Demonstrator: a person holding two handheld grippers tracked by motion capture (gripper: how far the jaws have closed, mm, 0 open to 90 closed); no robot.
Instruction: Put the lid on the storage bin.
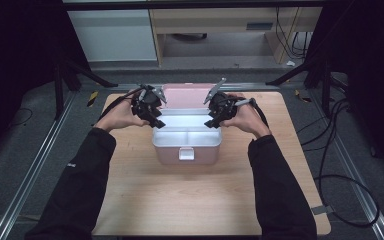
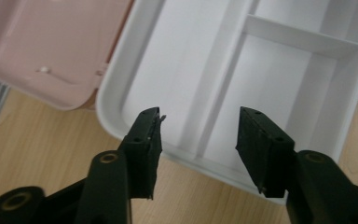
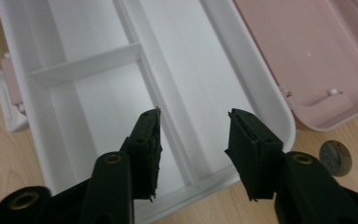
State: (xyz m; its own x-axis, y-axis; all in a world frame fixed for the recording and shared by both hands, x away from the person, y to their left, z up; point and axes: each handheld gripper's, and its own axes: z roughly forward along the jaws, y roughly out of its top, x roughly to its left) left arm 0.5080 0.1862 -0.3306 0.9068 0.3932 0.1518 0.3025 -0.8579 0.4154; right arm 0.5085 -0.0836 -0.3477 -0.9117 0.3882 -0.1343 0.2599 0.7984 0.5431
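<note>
Open pink box (image 1: 186,150), white tray (image 1: 186,135) lengthwise between left gripper (image 1: 156,121) and right gripper (image 1: 211,121), both part-open, empty.

No text, label, brand, number or sign can be read in any of the pictures. The pink plastic box (image 1: 185,150) with its white divided inner tray (image 2: 279,70) has plain surfaces without any print, and its open pink lid (image 3: 307,56) is plain too. The small round grey disc (image 3: 335,157) on the light wooden table (image 1: 195,200), at the right of the box in the right gripper view, is too small and too blurred to read anything on it.
</note>
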